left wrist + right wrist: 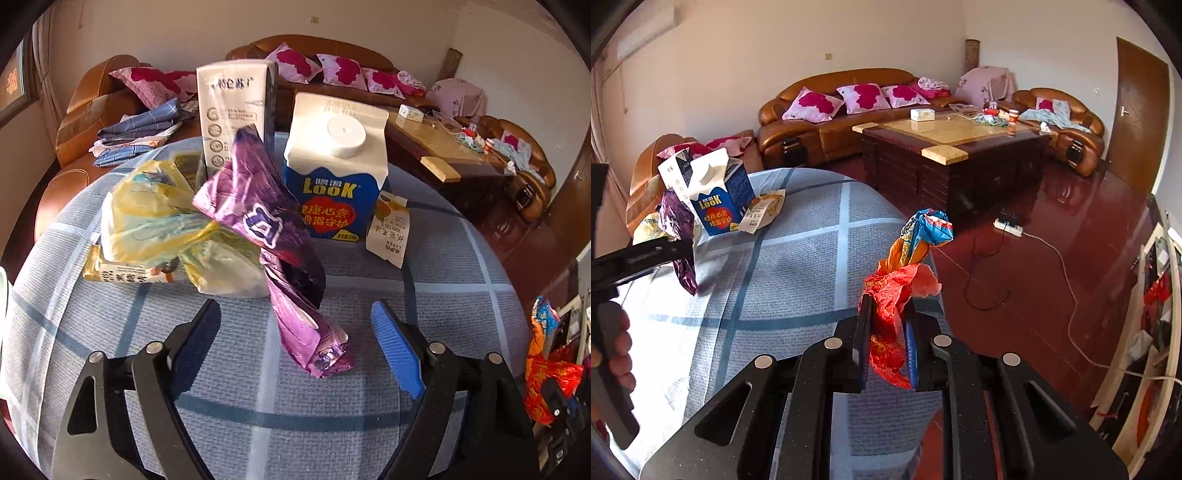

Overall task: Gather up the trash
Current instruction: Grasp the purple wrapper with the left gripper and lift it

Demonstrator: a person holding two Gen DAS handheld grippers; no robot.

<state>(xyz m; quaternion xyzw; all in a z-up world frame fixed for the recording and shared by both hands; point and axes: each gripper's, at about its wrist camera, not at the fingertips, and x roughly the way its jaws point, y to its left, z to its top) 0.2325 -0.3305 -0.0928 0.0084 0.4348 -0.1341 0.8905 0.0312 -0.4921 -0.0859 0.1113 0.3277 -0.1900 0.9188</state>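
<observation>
Judging progress from both wrist views, I put the collecting at an early stage: one piece is in hand and most of the litter sits uncollected on the table (443, 295), which wears a blue-grey checked cloth.

Starting at the left of the pile, I see a small gold-and-white packet (122, 271) lying flat under a crumpled yellow-and-white plastic bag (155, 218). Behind them stands a tall white carton (232, 110), upright. Next comes the purple foil wrapper (273, 236), twisted and shiny, leaning against the bag with its lower end trailing toward me. My left hand-held gripper (297, 341) has its jaws spread, one on either side of that trailing end, and neither pad touches the foil, so I take this wrapper as my next pick. It looks light and crinkly and should crush easily once pinched.

Further right stands the blue-and-white Look carton (332, 184), upright, its white screw cap on, with a small torn white-and-orange packet (389, 230) propped against its right side.

At the far right, my right hand-held gripper (886, 347) is pressed together on a red-and-orange wrapper (897, 291); the crumpled plastic sticks up out of the jaws, with a blue patch at its top. That piece hangs over the table's edge, clear of the cloth.

I see no bin or bag for the trash in either view, so I cannot tell where this wrapper is meant to go. By my count six pieces remain on the table.
</observation>
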